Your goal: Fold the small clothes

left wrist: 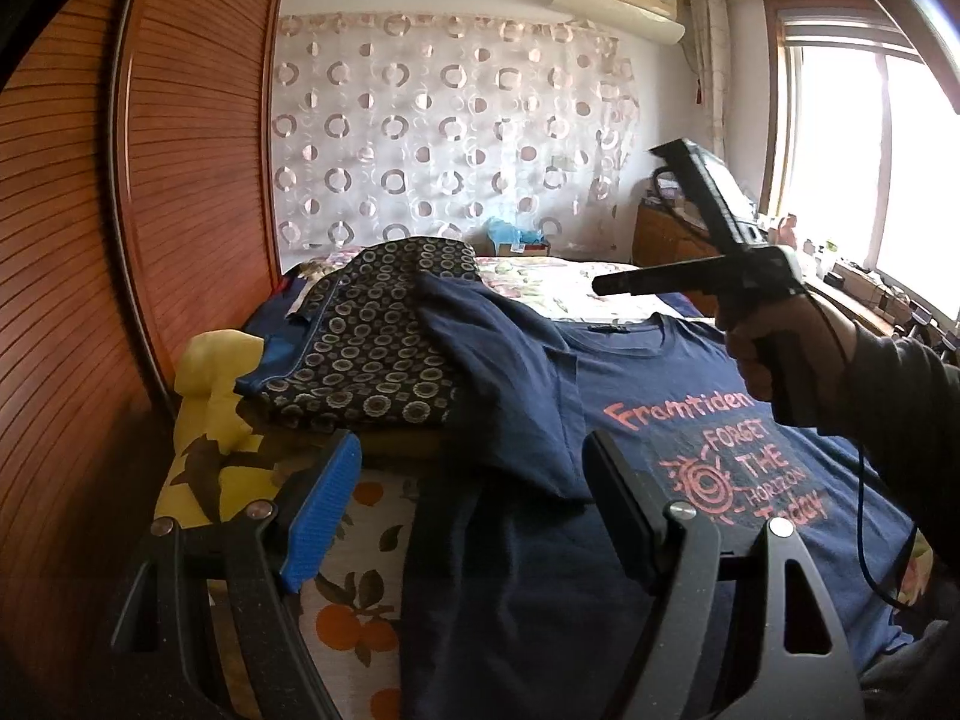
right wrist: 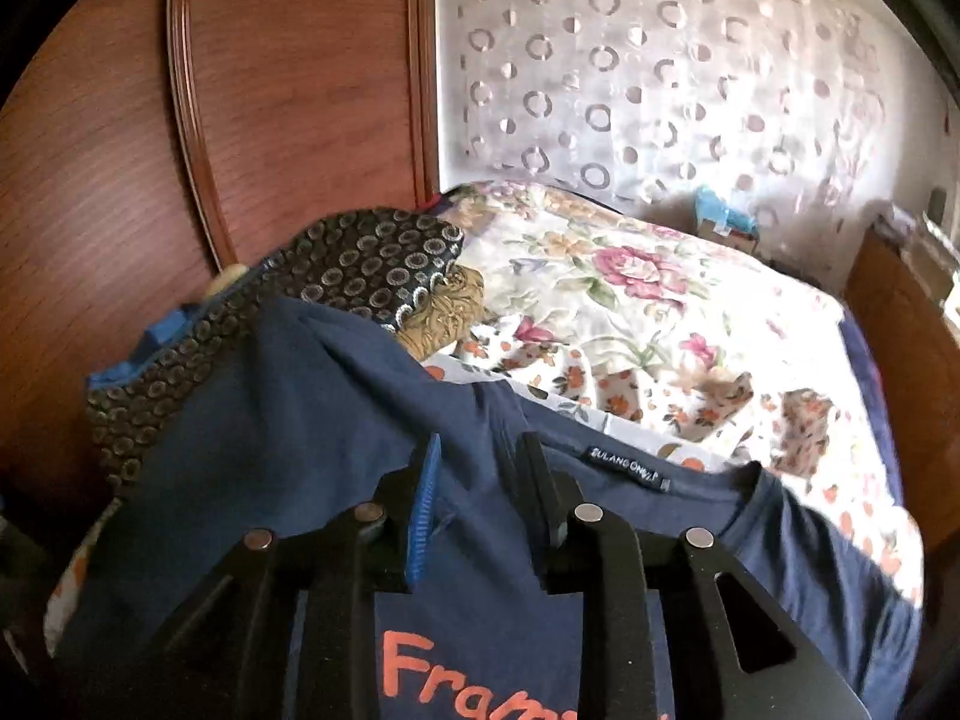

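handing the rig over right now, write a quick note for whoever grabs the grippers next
Left gripper: open, empty, low over the near half of the navy T-shirt.
Right gripper: open, empty, raised above the shirt near its collar.
The shirt lies print side up on the floral bedspread. One sleeve is already folded in over the body, its far part resting against the dark circle-patterned garment piled beside it.
Left to do: fold the other side in, then fold the shirt up lengthwise. The far sleeve is hidden behind the hand, so check it first.
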A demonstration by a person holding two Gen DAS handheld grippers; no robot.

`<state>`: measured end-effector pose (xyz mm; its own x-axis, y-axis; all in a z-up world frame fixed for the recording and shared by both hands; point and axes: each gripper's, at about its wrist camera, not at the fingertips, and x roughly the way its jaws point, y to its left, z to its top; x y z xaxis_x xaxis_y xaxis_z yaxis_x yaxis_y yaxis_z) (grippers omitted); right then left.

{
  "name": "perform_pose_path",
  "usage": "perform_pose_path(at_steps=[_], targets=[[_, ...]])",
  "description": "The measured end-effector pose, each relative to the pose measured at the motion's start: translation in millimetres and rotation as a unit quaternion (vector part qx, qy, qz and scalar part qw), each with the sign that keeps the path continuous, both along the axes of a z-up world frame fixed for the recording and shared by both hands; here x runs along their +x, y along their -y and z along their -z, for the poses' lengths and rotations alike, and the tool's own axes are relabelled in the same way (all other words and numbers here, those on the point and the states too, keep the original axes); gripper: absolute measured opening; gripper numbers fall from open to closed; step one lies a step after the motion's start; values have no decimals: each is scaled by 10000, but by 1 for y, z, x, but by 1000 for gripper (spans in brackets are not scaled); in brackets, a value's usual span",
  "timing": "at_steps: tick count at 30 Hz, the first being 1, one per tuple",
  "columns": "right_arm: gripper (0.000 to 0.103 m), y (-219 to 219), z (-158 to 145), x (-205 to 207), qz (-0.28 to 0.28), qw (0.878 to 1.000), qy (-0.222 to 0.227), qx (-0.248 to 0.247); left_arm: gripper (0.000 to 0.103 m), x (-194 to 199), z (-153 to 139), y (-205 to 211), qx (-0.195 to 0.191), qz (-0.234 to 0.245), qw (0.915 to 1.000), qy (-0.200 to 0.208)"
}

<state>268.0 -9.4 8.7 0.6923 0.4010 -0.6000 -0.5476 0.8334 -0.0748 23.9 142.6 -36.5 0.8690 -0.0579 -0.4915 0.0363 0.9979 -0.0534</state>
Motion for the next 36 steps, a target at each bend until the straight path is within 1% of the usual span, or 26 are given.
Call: perform_pose_path(at_steps=[1, 2, 3, 4, 5, 8, 11, 16, 18, 22, 25, 28, 32, 36], targets=[[33, 2, 1, 0, -11, 10000, 0, 80, 77, 1, 0, 2, 6, 7, 10000, -11], [40, 7, 1, -3, -21, 9999, 18, 129, 77, 2, 0, 4, 13, 13, 10000, -24], [45, 12, 2, -8, -46, 9998, 47, 192, 77, 2, 0, 6, 24, 20, 10000, -31], [51, 19, 1, -19, -83, 9996, 80, 255, 77, 3, 0, 8, 31, 20, 10000, -34], [54, 23, 2, -23, -118, 9994, 95, 303, 77, 3, 0, 9, 36, 22, 10000, -32], [54, 47, 5, -40, -139, 9991, 131, 367, 77, 6, 1, 17, 15, 56, 10000, -43], [54, 81, 6, -61, -160, 9985, 271, 438, 77, 9, 2, 27, 8, 101, 9999, -102], [54, 113, 11, -97, -111, 9984, 452, 311, 77, 13, 4, 47, -14, 295, 9995, -150], [54, 123, 8, -110, -70, 9984, 495, 269, 77, 15, 6, 56, 30, 397, 9991, -165], [54, 151, 13, -138, 109, 9984, 529, 178, 77, 20, 11, 71, 44, 557, 9981, -243], [54, 176, 19, -157, 381, 9977, 556, 50, 77, 28, 18, 82, 79, 676, 9969, -388], [54, 210, 25, -169, 794, 9951, 584, -25, 77, 37, 31, 96, 114, 849, 9944, -624], [54, 261, 34, -182, 1268, 9911, 401, 7, 77, 43, 44, 111, 162, 978, 9916, -828], [54, 308, 44, -187, 1776, 9837, 282, -23, 77, 51, 53, 127, 138, 1153, 9878, -1037]])
